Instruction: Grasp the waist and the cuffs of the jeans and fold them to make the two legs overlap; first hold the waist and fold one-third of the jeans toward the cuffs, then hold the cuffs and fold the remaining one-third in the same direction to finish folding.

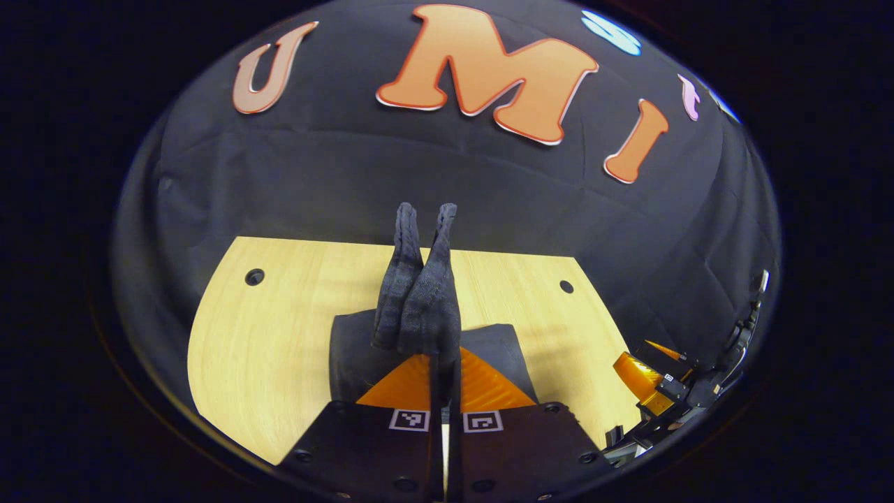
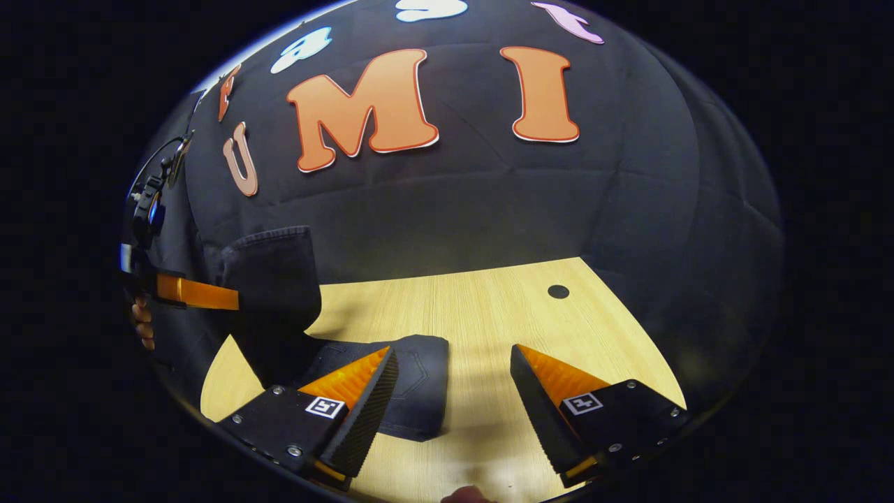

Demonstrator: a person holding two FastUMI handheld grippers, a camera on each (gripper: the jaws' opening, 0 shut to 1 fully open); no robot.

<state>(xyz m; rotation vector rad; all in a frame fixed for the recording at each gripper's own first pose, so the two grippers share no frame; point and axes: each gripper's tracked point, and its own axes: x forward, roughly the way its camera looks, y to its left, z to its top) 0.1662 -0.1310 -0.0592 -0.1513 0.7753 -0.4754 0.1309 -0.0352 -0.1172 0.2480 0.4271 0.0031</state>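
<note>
1. The jeans (image 1: 419,293) sit at the centre of the left gripper view: a doubled end of dark denim stands up between my left gripper's fingers, while the rest lies in a folded stack on the bench (image 1: 279,328) just beyond. I take the lifted end to be the cuffs, though I cannot tell for sure.
2. My left gripper (image 1: 444,381) is closed tight on that denim, both fingers pressing it, jaws nearly together. I judge it is held high so the free part can swing over the stack without dragging.
3. In the right gripper view the same lifted cloth (image 2: 272,279) hangs at the left of the frame, pinched by the left gripper (image 2: 199,295), with a hand (image 2: 143,323) behind it at the left edge. The folded part (image 2: 412,391) lies flat at lower centre.
4. My right gripper (image 2: 454,391) is spread wide and holds nothing; it hovers low over the bench, its one finger above the folded stack's edge, placed, I think, to steady or take the cloth.
5. I judge the last third of the fold is under way and not yet laid down.
</note>
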